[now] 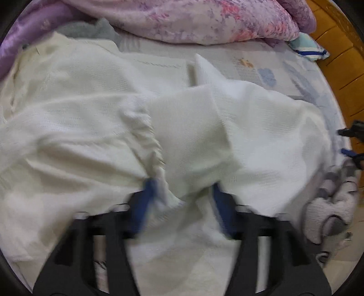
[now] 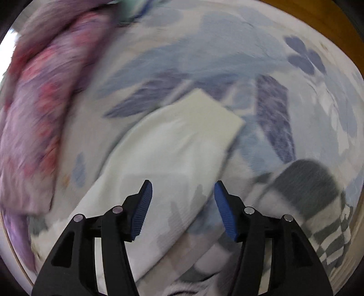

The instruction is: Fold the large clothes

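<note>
A large white knit garment [image 1: 79, 127] lies spread over the bed, with a sleeve [image 1: 188, 127] folded across its middle. In the left wrist view my left gripper [image 1: 183, 191] points down at it with its jaws apart. Cloth bunches between the blue pads, but they do not press it. My right gripper [image 1: 345, 142] peeks in at the right edge of that view. In the right wrist view the right gripper [image 2: 183, 193] stands open over the white sleeve end [image 2: 182, 136], which rests on the blue floral sheet [image 2: 227, 57]. Nothing is held.
A pink floral quilt [image 1: 204, 20] is heaped at the far side of the bed, also at the left in the right wrist view [image 2: 34, 113]. A grey-and-white checked garment [image 2: 318, 205] lies crumpled by the bed's right edge [image 1: 334, 205]. Orange wooden floor [image 1: 341, 57] lies beyond.
</note>
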Available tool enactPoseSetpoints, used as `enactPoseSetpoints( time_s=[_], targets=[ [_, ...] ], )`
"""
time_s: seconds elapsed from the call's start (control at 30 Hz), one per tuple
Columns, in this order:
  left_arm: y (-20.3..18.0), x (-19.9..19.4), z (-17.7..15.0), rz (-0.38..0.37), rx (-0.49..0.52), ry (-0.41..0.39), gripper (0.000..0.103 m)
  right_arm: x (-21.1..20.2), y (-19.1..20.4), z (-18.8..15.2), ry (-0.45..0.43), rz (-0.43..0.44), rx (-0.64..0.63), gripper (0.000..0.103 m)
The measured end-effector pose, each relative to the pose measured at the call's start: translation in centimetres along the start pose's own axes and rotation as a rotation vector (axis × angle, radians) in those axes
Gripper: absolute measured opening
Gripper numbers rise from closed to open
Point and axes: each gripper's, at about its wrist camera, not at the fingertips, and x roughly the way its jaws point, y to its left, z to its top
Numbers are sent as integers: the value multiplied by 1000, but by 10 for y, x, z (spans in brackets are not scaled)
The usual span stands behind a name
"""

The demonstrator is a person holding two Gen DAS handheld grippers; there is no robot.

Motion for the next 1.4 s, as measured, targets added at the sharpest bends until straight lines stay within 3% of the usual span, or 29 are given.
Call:
enactPoseSetpoints(
  time_s=[0.13,0.2,0.3,0.4,0.47,0.53,0.57,0.6,0.87,0.97,1.1,1.27,1.4],
  targets=[
    [-8,-18,-2,-43,-27,-57,71,20,0,12,30,-77,-18,56],
    [-8,-35,-2,-123,-46,-100,71,34,6,15,60,-157,-51,63],
    [-4,-57,0,-79,-79,-176,71,47,12,18,79,-186,-88,78],
    [8,-52,6,22,-120,-174,74,56,13,19,83,-204,-117,81],
    [17,-39,7,113,-127,-127,74,56,12,19,76,-193,-120,75],
    [25,-16,8,136,-148,-39,74,48,8,16,34,-156,-115,49],
    [27,-6,7,143,-158,2,74,43,2,15,16,-150,-100,25],
    [29,4,4,131,-165,31,73,40,-5,13,5,-121,-77,18],
    [19,16,4,122,-114,62,75,-8,-10,-13,-174,-37,-121,11],
    [24,-2,1,14,-139,29,76,-43,11,-29,-281,-20,-193,11],
    [41,-47,-14,-69,-168,-62,77,-91,48,-63,-393,65,-280,8],
    [116,-105,-46,12,-273,-132,77,-143,120,-134,-462,202,-459,5],
    [182,-141,-69,93,-360,-154,77,-163,192,-205,-459,305,-610,2]
  ],
)
